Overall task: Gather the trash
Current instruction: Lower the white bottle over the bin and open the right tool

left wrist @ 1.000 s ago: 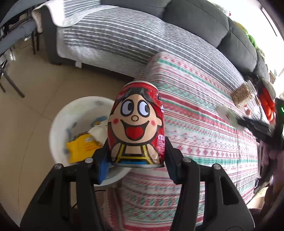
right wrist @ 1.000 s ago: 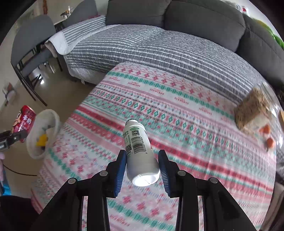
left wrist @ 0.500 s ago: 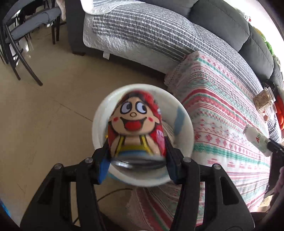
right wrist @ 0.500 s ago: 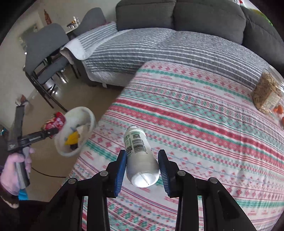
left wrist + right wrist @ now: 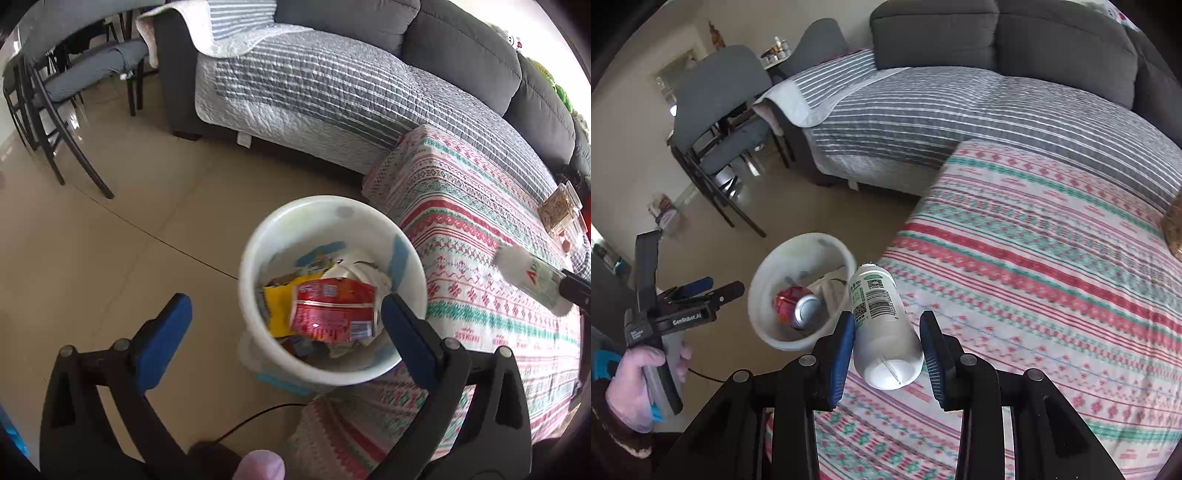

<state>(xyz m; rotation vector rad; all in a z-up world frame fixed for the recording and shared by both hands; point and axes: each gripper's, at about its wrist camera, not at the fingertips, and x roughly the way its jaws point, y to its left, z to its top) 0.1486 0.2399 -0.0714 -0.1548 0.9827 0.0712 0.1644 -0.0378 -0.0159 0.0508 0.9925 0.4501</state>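
Left wrist view: the left gripper (image 5: pixel 284 325) was seen with its blue pads spread wide and nothing between them, poised above a white bin (image 5: pixel 255 258) that stood on the tiled floor (image 5: pixel 110 236) just beside the corner of a table draped in a patterned cloth (image 5: pixel 480 236). Inside the bin, a red can (image 5: pixel 332 310) was seen lying on its side on top of a yellow wrapper (image 5: pixel 277 306) and crumpled paper. The bin appeared to have been set at the table's edge so that rubbish could be dropped into it with a short reach. The gripper was angled downward over the bin's mouth.

In the right wrist view, a white bottle (image 5: pixel 882 325) with a green label and barcode was held lengthwise in the right gripper (image 5: pixel 888 350), base toward the camera and cap pointing forward. The left pad was pressed against it; a narrow gap seemed to show at the right pad, so the firmness of the grip could not be judged. The bottle was held tilted toward the bin, with its cap close to the rim, probably so that it could be let go there next. A gloved left hand (image 5: pixel 635 380) was seen gripping the other tool's handle at the bin's far side. A grey sofa (image 5: pixel 997 110) with a striped cover was visible beyond the table.
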